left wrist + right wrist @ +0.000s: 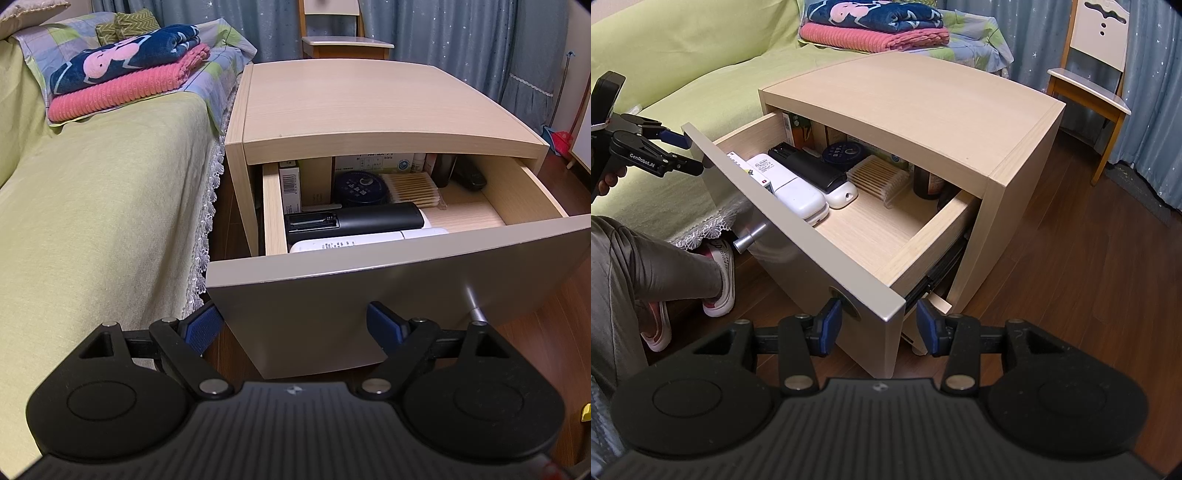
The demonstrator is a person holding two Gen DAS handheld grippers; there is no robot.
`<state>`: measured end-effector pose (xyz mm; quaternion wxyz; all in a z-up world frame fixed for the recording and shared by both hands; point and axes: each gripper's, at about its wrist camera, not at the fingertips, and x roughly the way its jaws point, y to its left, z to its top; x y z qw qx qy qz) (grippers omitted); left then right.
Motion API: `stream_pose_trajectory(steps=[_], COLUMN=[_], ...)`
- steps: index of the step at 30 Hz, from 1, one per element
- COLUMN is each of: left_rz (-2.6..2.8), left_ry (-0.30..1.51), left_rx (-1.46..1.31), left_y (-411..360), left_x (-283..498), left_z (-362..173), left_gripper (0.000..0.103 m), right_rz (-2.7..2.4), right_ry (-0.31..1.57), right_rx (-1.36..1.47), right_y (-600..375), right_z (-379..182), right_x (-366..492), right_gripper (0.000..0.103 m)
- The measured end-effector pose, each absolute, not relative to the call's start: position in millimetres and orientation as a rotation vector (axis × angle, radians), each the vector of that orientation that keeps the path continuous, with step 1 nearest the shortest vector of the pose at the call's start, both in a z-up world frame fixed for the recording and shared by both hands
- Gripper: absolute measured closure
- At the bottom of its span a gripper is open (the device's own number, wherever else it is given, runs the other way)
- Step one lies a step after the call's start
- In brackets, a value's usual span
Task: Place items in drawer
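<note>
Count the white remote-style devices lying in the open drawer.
2, perhaps 3. One long white remote control lies against the drawer front; a shorter white device sits partly under the black remote. A third may be hidden.

Two close views, shared drawer (388, 280)

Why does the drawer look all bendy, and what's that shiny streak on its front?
Left wrist view: the fisheye lens bows the nightstand top and the drawer front, with black corners; the pale streak near the knob is lamp glare. Right wrist view: same curving, dim warm light, and deep shadow at the drawer's back.
</note>
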<state>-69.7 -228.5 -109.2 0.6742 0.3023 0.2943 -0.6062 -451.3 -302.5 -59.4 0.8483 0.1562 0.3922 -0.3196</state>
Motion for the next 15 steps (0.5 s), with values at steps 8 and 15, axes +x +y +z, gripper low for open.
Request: stream_pose_trajectory(steps=[8, 15], left_rz=[-1.286, -1.228], left_ry=[0.684, 0.709], left_rx=[0.673, 0.655], left_y=[-215, -185], left_x=[-74, -102], left_z=[-106, -99], left_gripper=[0.017, 0.017], right_rz=[-0.748, -0.789], right_ry=[0.769, 0.63], right_rx=[0.372, 0.515], right_y=[-290, -255], right_z=[-47, -14], right_x=[-461, -462], right_gripper=[0.062, 0.05])
